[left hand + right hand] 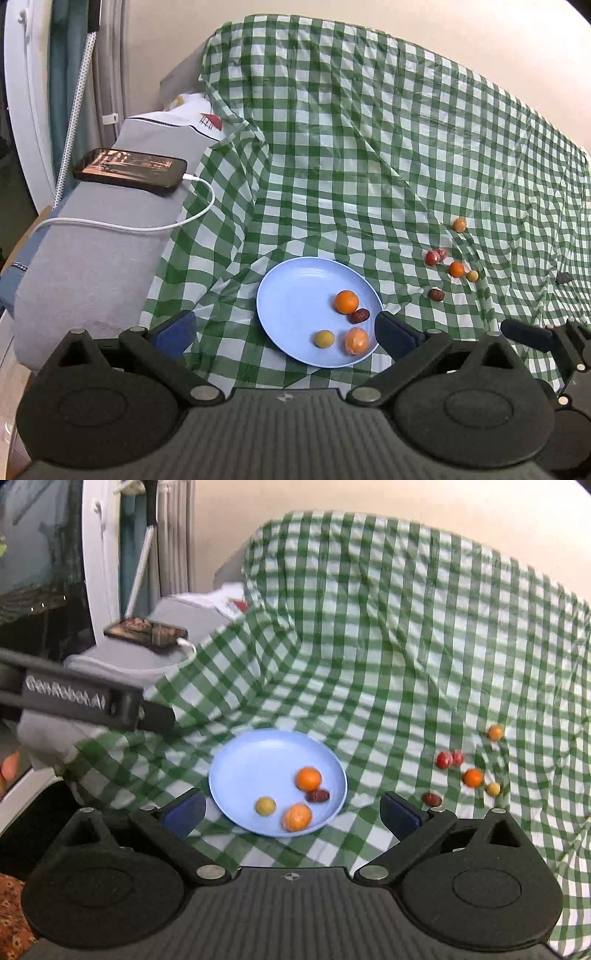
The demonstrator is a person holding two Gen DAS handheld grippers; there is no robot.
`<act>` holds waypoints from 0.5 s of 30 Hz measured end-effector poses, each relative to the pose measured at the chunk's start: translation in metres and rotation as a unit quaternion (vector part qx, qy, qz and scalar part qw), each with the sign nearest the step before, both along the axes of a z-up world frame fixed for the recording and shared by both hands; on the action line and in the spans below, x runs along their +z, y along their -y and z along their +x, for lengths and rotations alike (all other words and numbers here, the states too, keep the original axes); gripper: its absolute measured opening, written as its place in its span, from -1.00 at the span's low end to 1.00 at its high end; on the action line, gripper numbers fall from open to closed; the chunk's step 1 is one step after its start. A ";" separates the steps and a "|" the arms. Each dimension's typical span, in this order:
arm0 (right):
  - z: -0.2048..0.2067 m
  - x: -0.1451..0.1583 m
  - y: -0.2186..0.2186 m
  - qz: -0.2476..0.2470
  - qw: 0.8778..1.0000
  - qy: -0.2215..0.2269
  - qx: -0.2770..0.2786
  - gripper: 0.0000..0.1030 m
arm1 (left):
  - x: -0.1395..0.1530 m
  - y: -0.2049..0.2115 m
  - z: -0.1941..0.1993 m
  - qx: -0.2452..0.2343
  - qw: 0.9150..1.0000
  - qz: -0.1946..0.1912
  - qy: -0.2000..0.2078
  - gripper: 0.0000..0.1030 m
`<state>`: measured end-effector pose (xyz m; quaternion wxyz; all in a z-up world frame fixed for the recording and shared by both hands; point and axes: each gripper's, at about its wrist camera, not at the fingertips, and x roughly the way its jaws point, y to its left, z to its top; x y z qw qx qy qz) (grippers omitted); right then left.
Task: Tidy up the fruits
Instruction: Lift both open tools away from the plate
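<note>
- A blue plate [295, 295] sits on a green-and-white checked cloth [369, 129] draped over a sofa, with four fruits already gathered on it: an orange [347, 301], a dark red date [359, 316] touching it, a small yellow fruit [324, 338] and a second orange fruit [357, 341] near the front rim.
- Six pieces lie loose on the cloth, well to the right of the plate: a pair of red fruits [435, 256] side by side, a small orange [457, 269] with a yellow fruit [472, 275] just beside it, another dark date [436, 294] nearest the plate, and one orange-yellow fruit [460, 224] farthest back.
- By that count the sorting looks a little under halfway done, if the plate is the collecting point.
- The left gripper [284, 332] hangs low in front of the plate, its blue-padded fingers spread wide with nothing between them.
- The right gripper [293, 808] is likewise spread and empty, framing the plate's near edge.
- White lettering runs along the side of the left tool in the right wrist view; it appears to begin "Gen" but is too blurred to read for certain.
- A phone [129, 170] on a white charging cable [147, 225] rests on the grey sofa arm, its screen lit but illegible.
</note>
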<state>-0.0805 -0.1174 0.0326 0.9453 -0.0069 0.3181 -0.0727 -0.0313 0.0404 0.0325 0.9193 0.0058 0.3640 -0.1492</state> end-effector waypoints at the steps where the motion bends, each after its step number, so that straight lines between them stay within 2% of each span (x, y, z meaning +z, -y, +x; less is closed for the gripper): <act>1: -0.003 0.001 -0.003 -0.004 1.000 0.003 0.003 0.94 | 0.002 -0.001 -0.003 0.003 1.000 0.000 0.004 0.99; 7: -0.011 0.004 -0.007 -0.008 1.000 0.016 0.007 0.95 | 0.003 -0.006 -0.011 0.007 1.000 0.005 0.005 0.99; 15: -0.010 0.000 0.000 0.010 1.000 0.018 -0.004 0.95 | 0.000 -0.001 -0.006 0.003 1.000 0.022 0.003 0.99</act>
